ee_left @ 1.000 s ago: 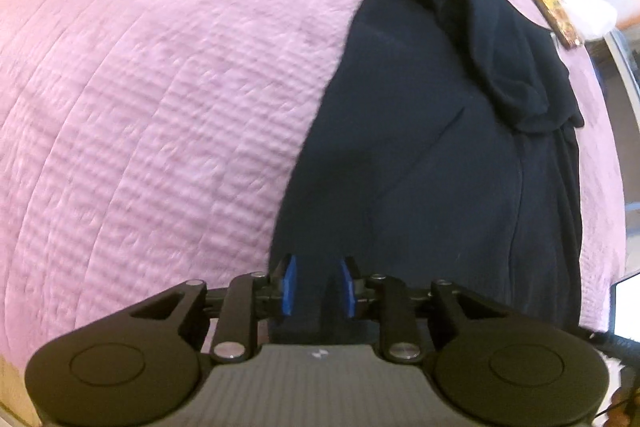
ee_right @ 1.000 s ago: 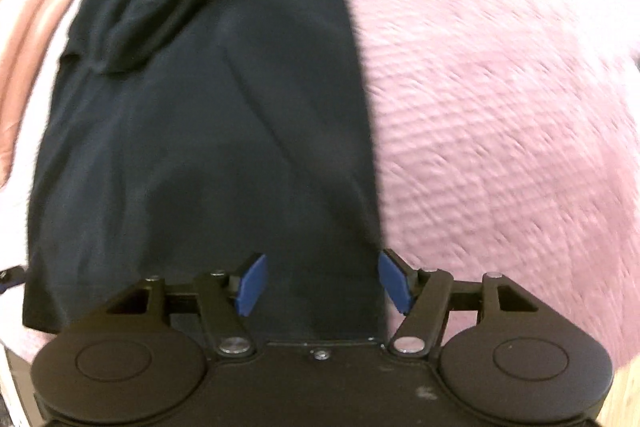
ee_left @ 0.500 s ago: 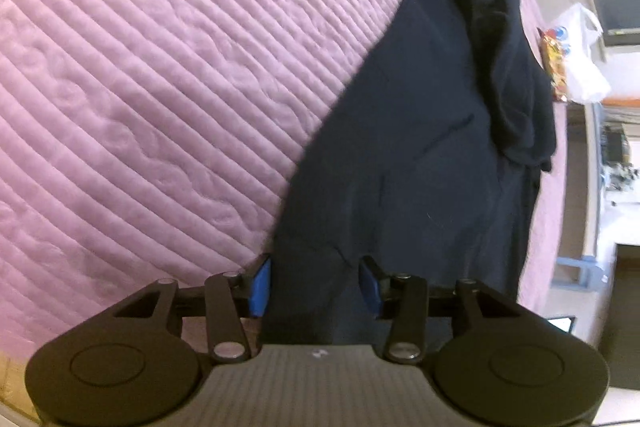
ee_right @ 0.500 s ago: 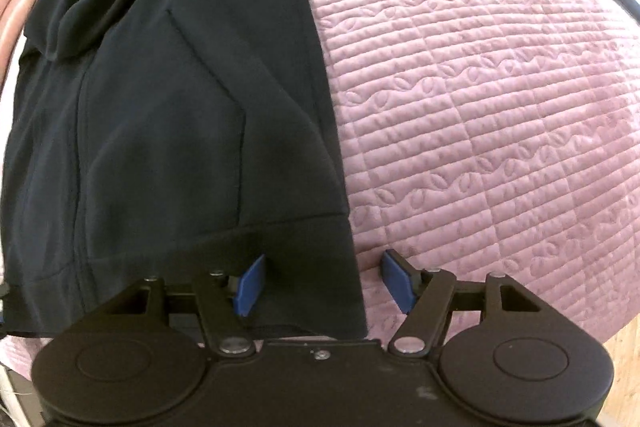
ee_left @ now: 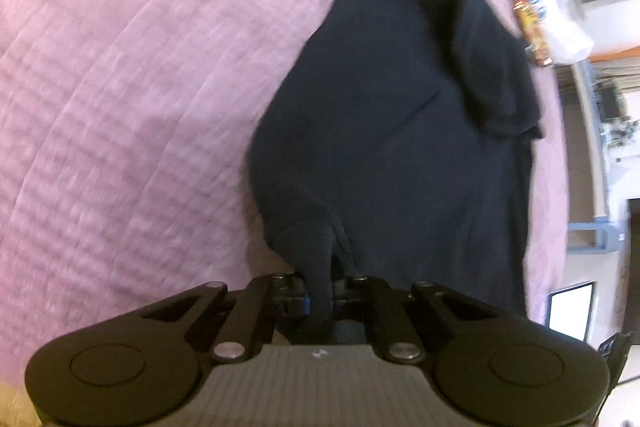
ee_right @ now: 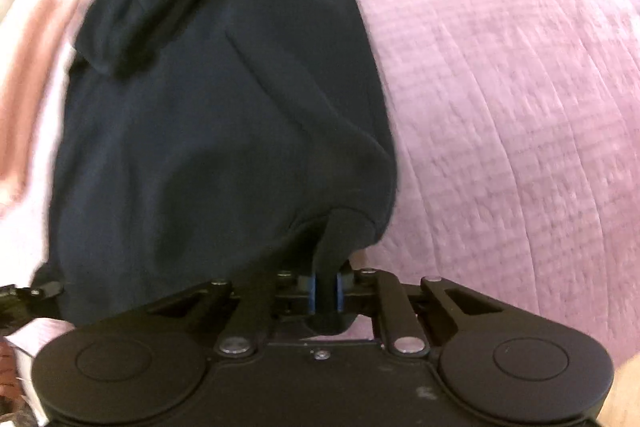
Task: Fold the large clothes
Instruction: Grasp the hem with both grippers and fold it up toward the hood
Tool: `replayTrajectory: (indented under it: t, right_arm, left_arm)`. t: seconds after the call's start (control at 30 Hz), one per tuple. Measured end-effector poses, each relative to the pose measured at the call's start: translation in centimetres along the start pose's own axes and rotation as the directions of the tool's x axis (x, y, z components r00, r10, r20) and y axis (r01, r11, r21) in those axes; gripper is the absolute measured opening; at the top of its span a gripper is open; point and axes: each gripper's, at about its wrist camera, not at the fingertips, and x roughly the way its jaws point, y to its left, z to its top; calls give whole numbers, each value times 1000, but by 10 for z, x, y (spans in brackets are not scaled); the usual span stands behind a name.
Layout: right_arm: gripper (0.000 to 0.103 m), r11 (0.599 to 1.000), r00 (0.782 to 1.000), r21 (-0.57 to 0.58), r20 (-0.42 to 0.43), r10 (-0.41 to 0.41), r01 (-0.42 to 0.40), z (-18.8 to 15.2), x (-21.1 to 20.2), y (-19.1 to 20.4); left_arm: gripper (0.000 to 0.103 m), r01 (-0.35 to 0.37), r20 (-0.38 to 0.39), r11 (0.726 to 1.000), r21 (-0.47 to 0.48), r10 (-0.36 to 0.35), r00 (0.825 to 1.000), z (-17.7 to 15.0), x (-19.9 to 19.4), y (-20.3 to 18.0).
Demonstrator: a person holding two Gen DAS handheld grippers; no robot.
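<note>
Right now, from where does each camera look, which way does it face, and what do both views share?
Left wrist: sits on the left tool, faces forward and down over the pink bed cover; its tool has just closed on the dark garment.
Right wrist: sits on the right tool, faces forward and down; its tool has just closed on the garment's near right corner.
Shared: the same dark garment and bed cover.

The garment lies lengthwise on the bed, running from the lower centre to the top of the frame in both wrist views. Its near hem sits between the fingers of the left gripper and right gripper. A bag lies at the upper right.
</note>
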Motion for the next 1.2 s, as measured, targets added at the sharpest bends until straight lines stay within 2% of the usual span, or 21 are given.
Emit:
replayTrajectory:
  t: [0.13, 0.23, 0.37, 0.47, 0.5, 0.53, 0.57, 0.6, 0.67, 0.7, 0.73, 0.77, 0.83, 0.9, 0.97, 1.03, 1.1, 1.2]
  right_arm:
    - [11, 997, 993, -68, 108, 52, -45, 43, -16, 19]
    - [11, 993, 974, -100, 208, 86, -66, 83, -23, 25]
    - [11, 983, 936, -175, 332, 115, -58, 158, -12, 39]
    - [12, 984, 898, -176, 430, 93, -18, 208, 1, 42]
    - [13, 987, 890, -157, 448, 87, -18, 221, 6, 41]
    - [28, 990, 888, -136, 451, 93, -35, 233, 11, 37]
    - [36, 992, 891, -122, 445, 89, -38, 245, 14, 36]
    - [50, 992, 892, -121, 444, 82, -30, 248, 14, 35]
    - [59, 988, 883, -153, 463, 70, 2, 248, 11, 31]
    - [71, 986, 881, -167, 469, 56, 26, 250, 13, 34]
    - [75, 981, 881, -186, 472, 38, 57, 247, 14, 30]
    - [75, 976, 886, -203, 463, 23, 81, 248, 17, 25]
    - [75, 971, 901, -218, 433, 5, 99, 251, 27, 22]
    - [75, 970, 911, -225, 413, 8, 94, 259, 41, 24]
    - [75, 968, 912, -236, 409, 17, 88, 265, 48, 29]
    - [74, 964, 911, -251, 411, 24, 87, 276, 57, 36]
    - [74, 960, 909, -261, 417, 22, 97, 287, 66, 42]
    - [73, 964, 914, -246, 406, 8, 101, 306, 81, 45]
  left_arm:
    - [8, 66, 74, 998, 17, -67, 995, 30, -10, -27]
    - [8, 111, 156, 992, 60, -119, 980, 65, -14, -52]
    - [8, 138, 265, 976, 167, -180, 947, 133, -2, -96]
    - [9, 95, 358, 962, 255, -185, 915, 180, 13, -131]
    - [14, 82, 386, 963, 255, -179, 905, 195, 19, -139]
    - [16, 90, 399, 965, 247, -185, 898, 206, 23, -143]
    - [19, 106, 406, 967, 232, -196, 893, 219, 28, -146]
    - [24, 107, 412, 969, 223, -193, 891, 229, 33, -148]
    - [31, 57, 411, 972, 227, -149, 899, 240, 40, -149]
    - [32, 30, 404, 970, 241, -128, 906, 242, 44, -149]
    - [32, -1, 392, 965, 263, -106, 914, 244, 46, -148]
    - [32, -45, 377, 956, 292, -72, 923, 244, 52, -149]
    - [32, -110, 362, 935, 338, -21, 932, 243, 59, -141]
    - [32, -165, 365, 913, 374, 19, 931, 246, 64, -138]
    - [33, -182, 373, 903, 389, 26, 927, 254, 68, -139]
    - [36, -183, 378, 903, 389, 24, 925, 265, 74, -141]
    - [45, -191, 376, 907, 375, 39, 926, 279, 82, -143]
    - [46, -193, 366, 920, 342, 59, 929, 299, 93, -140]
